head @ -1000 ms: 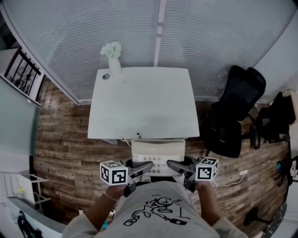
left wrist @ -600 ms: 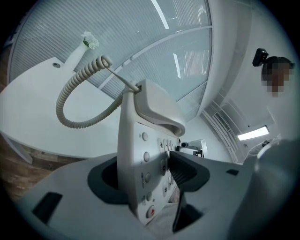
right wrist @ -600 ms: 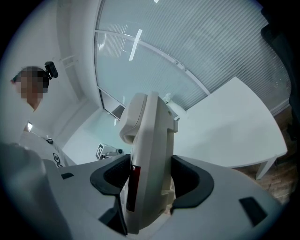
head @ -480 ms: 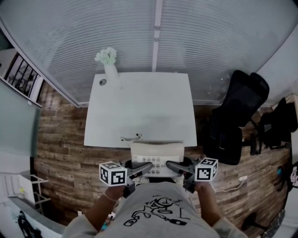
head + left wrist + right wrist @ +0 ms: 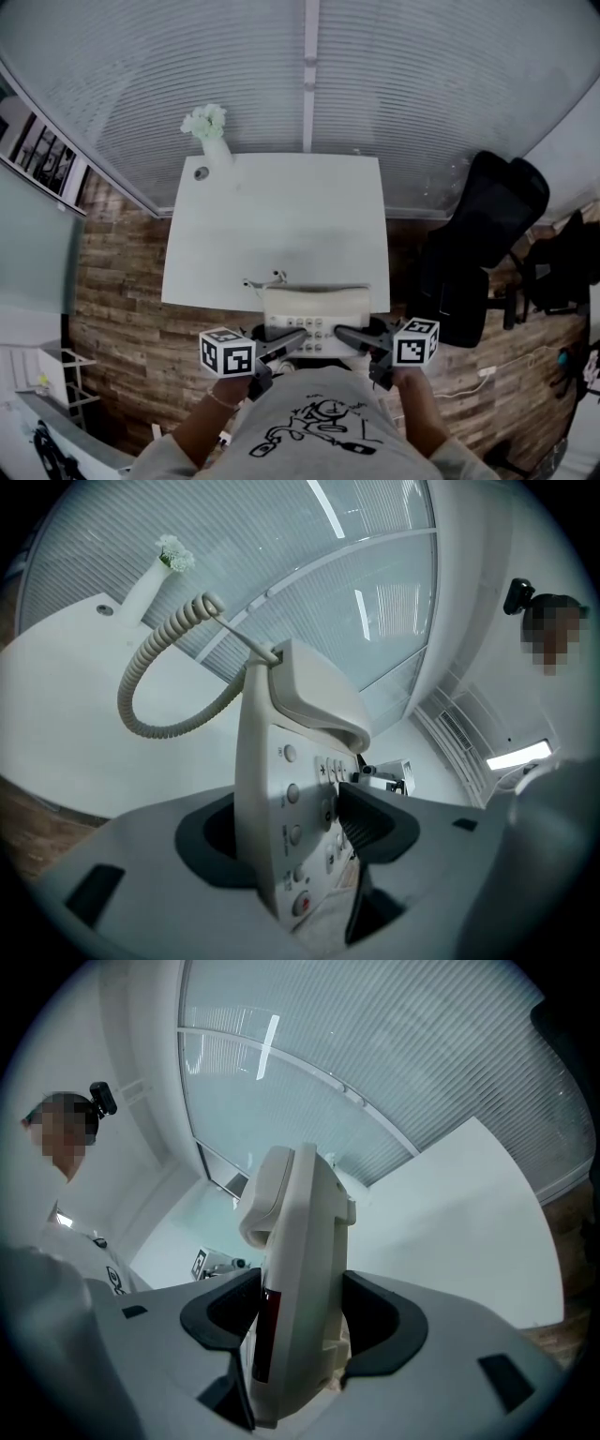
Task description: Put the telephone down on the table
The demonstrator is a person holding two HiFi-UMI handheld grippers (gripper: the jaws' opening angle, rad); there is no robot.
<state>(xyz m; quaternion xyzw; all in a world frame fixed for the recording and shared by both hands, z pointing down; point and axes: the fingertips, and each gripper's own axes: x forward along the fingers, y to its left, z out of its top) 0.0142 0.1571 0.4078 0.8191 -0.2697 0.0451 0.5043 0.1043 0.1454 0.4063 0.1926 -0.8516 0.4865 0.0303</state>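
A beige desk telephone (image 5: 316,314) with its handset resting on top and a coiled cord (image 5: 263,279) is carried between both grippers, above the near edge of the white table (image 5: 277,225). My left gripper (image 5: 298,339) is shut on the telephone's left side (image 5: 286,799); its jaws press the keypad face and the underside. My right gripper (image 5: 345,335) is shut on the right side (image 5: 300,1307). The coiled cord (image 5: 155,682) loops out toward the table.
A white vase with pale flowers (image 5: 208,131) stands at the table's far left corner, beside a round cable hole (image 5: 201,172). A black office chair (image 5: 478,244) stands right of the table. Ribbed glass wall panels rise behind it. Wood-plank floor lies below.
Both grippers have carried the telephone forward: it was over the floor short of the table, and now its far part reaches over the table's near edge. The grips are unchanged.
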